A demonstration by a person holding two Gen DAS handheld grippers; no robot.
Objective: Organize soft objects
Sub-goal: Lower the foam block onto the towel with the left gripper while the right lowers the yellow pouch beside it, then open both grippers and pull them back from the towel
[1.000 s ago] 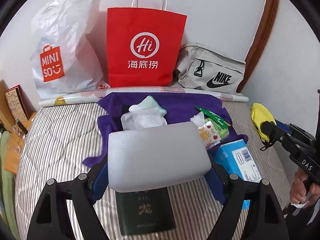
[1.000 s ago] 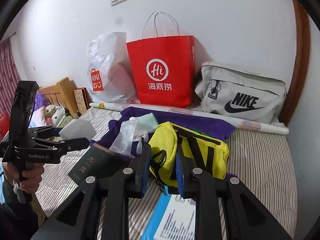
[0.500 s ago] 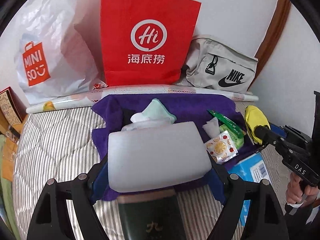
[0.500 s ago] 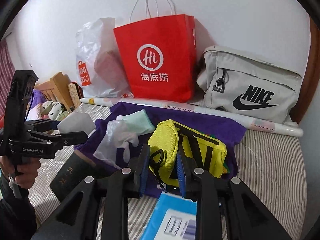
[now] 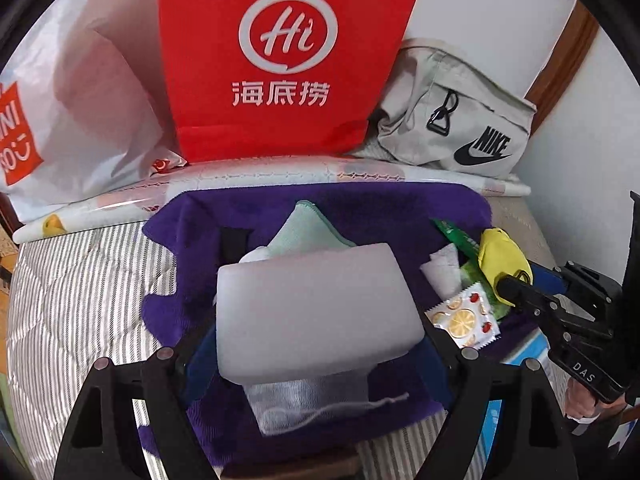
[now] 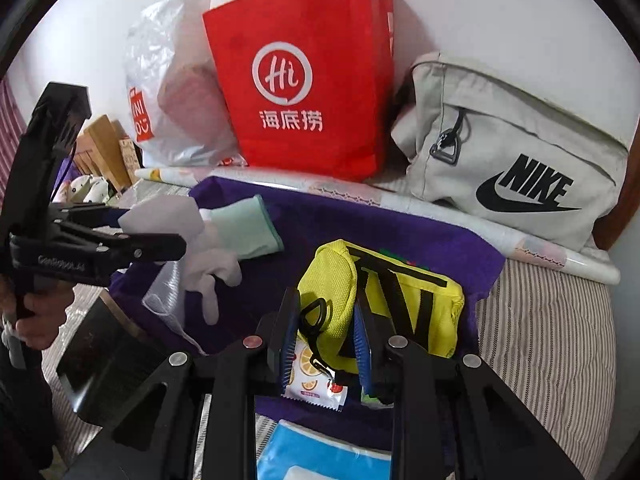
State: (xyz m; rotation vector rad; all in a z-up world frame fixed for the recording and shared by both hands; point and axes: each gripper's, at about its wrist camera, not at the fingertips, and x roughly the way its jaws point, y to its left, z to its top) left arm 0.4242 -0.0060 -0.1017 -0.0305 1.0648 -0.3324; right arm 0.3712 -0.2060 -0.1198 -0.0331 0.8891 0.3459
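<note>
We see that both grippers are matte black frames with angular cut-outs and round silver screw heads at the finger pivots. The left gripper (image 5: 320, 344) carries pale lettering reading "GenRobot.AI" along its side, the right gripper (image 6: 326, 344) has ribbed blue finger pads (image 6: 289, 344) and white letters "DAS". A bare-skinned hand (image 6: 38, 320) wraps each black handle.

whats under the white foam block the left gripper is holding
Below the white foam block lies a clear mesh bag on the purple towel. Whatever sits directly under the block's middle is hidden.
</note>
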